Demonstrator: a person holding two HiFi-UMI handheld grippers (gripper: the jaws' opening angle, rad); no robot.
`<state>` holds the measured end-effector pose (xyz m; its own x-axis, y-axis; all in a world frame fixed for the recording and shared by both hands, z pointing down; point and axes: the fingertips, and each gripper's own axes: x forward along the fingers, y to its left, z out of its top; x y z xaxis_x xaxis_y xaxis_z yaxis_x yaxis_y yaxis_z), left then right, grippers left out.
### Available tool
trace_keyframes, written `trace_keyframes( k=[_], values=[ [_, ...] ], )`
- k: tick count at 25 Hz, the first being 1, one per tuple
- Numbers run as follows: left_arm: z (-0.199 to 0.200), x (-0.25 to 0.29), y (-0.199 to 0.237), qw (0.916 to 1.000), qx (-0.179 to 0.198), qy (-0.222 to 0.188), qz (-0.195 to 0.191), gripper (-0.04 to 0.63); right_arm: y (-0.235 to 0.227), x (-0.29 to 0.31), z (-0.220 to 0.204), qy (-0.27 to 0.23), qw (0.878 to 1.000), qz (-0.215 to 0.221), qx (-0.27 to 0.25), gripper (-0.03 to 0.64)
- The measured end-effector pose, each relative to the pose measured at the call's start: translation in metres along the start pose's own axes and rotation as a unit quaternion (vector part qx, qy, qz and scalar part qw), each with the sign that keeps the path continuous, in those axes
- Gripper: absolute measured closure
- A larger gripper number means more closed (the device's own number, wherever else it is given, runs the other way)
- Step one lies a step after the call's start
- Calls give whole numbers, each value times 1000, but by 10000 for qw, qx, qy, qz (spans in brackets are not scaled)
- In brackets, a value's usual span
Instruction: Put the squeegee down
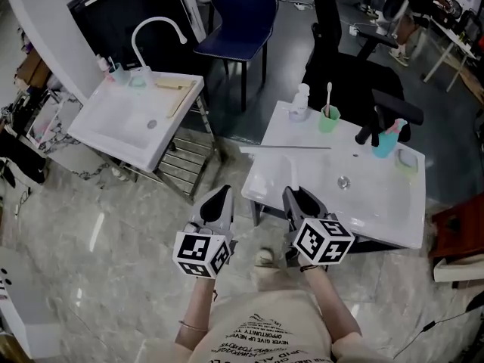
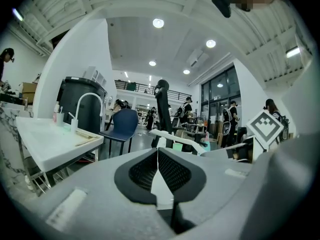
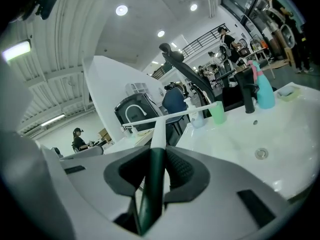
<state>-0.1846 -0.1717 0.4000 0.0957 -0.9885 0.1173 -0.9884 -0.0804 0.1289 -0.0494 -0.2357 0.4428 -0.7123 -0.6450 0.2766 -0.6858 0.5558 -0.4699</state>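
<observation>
The squeegee has a dark green handle [image 3: 151, 184], a white neck and a long thin white blade [image 3: 170, 117]. My right gripper [image 3: 156, 151] is shut on the handle, with the blade crosswise ahead of the jaws. In the head view the blade [image 1: 291, 147] hangs level over the near left part of the white sink [image 1: 378, 203], and my right gripper [image 1: 296, 195] is at that sink's front edge. My left gripper [image 1: 219, 195] is beside it over the floor. Its pads [image 2: 158, 151] meet at the tips with nothing between them.
A soap bottle [image 1: 300, 103], a green cup [image 1: 328, 118] with a toothbrush, a black faucet [image 1: 376, 123] and a teal cup [image 1: 386, 144] stand along the sink's back. A second white sink [image 1: 121, 119] is at the left. A blue chair [image 1: 242, 13] and a black office chair [image 1: 355, 66] stand behind.
</observation>
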Motion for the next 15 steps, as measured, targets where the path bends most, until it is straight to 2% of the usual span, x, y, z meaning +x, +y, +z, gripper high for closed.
trace_keyframes(
  k=[15],
  values=[
    [-17, 65, 37, 9991, -135, 383, -93, 572, -24, 76, 6, 342, 9992, -182, 82, 522]
  ],
)
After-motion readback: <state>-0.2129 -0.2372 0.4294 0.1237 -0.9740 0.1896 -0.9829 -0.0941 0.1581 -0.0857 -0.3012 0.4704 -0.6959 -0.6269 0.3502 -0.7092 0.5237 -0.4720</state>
